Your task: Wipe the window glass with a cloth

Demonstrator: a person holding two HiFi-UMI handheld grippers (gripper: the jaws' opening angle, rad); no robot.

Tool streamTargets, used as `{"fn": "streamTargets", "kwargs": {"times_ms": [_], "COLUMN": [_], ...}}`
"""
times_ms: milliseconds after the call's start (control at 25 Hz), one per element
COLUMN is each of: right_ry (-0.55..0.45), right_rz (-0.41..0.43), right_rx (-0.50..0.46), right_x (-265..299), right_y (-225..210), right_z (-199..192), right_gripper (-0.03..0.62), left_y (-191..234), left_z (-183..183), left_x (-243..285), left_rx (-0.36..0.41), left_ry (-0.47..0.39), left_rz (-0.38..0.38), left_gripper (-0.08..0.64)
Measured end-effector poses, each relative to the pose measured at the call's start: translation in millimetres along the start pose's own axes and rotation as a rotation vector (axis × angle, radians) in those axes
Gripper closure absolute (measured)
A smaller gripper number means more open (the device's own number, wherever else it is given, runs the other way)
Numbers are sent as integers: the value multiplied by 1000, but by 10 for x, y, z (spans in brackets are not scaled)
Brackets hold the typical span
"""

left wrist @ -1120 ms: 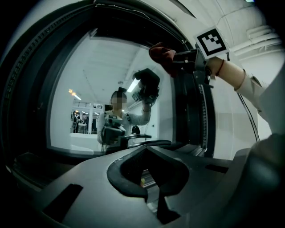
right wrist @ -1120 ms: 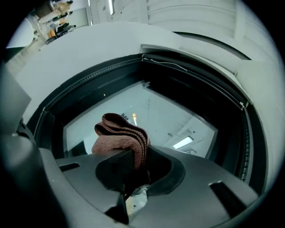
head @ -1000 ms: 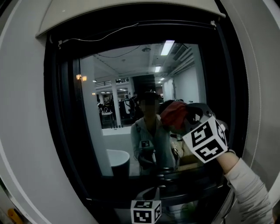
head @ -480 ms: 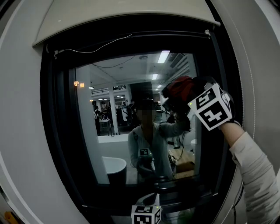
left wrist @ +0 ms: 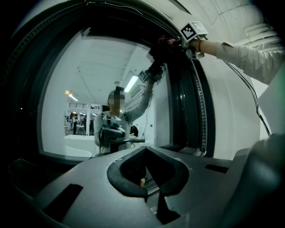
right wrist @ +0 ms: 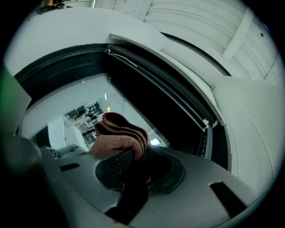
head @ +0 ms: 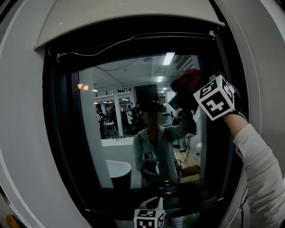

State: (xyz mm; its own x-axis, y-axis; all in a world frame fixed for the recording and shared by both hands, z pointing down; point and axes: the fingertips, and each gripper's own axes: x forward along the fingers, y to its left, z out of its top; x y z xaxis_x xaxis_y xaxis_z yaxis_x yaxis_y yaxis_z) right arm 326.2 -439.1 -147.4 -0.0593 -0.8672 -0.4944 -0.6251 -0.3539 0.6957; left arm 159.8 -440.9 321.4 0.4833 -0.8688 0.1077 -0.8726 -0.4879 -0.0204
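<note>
1 cloth (right wrist: 120, 133) | 1 window glass (head: 120, 133) | right hand-held gripper (right wrist: 133, 165) clamped on cloth | left hand-held gripper (left wrist: 149, 180) jaws together

Dark window (head: 142, 40) in a pale wall (head: 22, 111)
Black frame (head: 60, 133) all round, white box (head: 129, 13) over the top with a thin cord (head: 89, 52) sagging under it; the glass (head: 111, 84) mirrors a bright room, strip lights (head: 168, 58) on the ceiling and a white counter (head: 116, 144) low down.

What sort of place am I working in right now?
Probably an indoor office or lab-like hall, seen from right in front of a window. The window glass mirrors ceiling strip lights and white counters; a white wall surrounds the black frame.
</note>
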Motion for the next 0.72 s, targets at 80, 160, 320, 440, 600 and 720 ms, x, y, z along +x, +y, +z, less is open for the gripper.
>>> {"fn": "streamTargets", "kwargs": {"times_ms": [80,160,320,440,600,720], "right_ry": [34,58,62,66,73,74], "right_rz": [29,49,69,78,91,105], "right_rx": [21,28,36,35,41,50], "right_x": [40,65,78,89,77,54], "right_y": [96,190,317,390,452,513], "right_z": [-134,-245,-312,-343,-384,-419], "right_gripper": [541,541,541,541,541,541], "left_y": [9,10,26,34,24,29], "left_z": [-3,-11,-14,-17,-22,-31], "left_x": [-5,-15,-29,-26,-35,-42], "left_rx": [2,3,-2,-2,-5,-8], "left_ry": [-2,-2,-3,-5,-6,-6], "left_rz": [-1,-2,3,5,4,5], "left_gripper": [557,557,557,557,557,557]}}
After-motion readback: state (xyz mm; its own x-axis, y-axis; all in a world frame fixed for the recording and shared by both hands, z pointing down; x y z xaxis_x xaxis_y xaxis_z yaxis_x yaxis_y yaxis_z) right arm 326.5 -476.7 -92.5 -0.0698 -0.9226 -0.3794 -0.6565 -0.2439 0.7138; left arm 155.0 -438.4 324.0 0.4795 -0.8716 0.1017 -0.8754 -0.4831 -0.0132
